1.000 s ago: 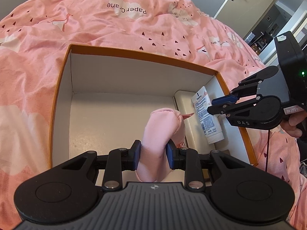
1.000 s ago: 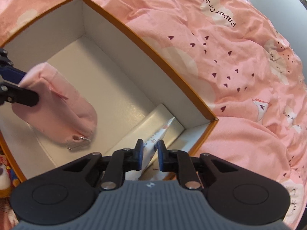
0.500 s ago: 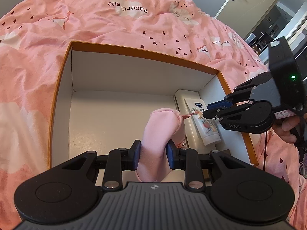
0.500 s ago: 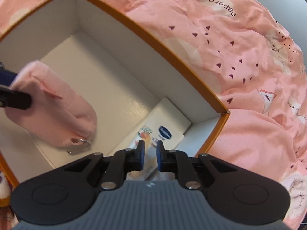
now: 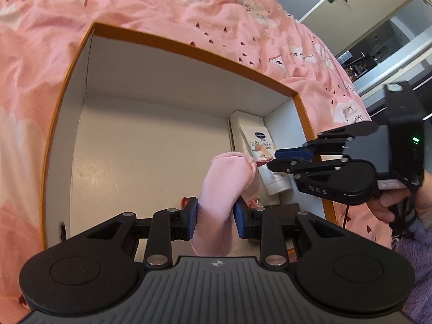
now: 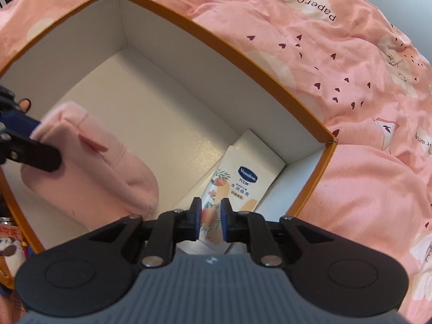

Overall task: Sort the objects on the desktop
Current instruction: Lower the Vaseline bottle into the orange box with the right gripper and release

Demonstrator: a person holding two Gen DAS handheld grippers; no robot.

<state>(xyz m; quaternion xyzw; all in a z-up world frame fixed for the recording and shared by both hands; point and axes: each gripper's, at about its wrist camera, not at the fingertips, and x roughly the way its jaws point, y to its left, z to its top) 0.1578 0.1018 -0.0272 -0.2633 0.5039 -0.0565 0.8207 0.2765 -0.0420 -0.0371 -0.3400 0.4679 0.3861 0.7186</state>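
Note:
A soft pink pouch (image 5: 226,178) hangs over the open orange-rimmed box (image 5: 189,48), and my left gripper (image 5: 216,217) is shut on its lower half. In the right wrist view the pouch (image 6: 94,167) sits at the left with the left gripper (image 6: 35,137) clamped on it. A cream lotion tube (image 6: 237,186) lies flat, label up, on a flat white carton (image 6: 259,145) in the box's far right corner. My right gripper (image 6: 210,216) hovers just above the tube, jaws nearly together and gripping nothing. The left wrist view shows the right gripper (image 5: 272,159) over the tube (image 5: 262,145).
The box (image 6: 243,46) rests on a rumpled pink quilt (image 5: 135,13). A dark flat object (image 5: 283,208) and a small red thing (image 5: 185,201) lie at the box's near side. A person's hand (image 5: 391,205) holds the right gripper. The box floor left of the pouch is bare.
The tube went from standing on its edge against the right wall to lying flat with its label up. The right gripper shifted slightly above it. The left gripper kept its hold on the pouch.

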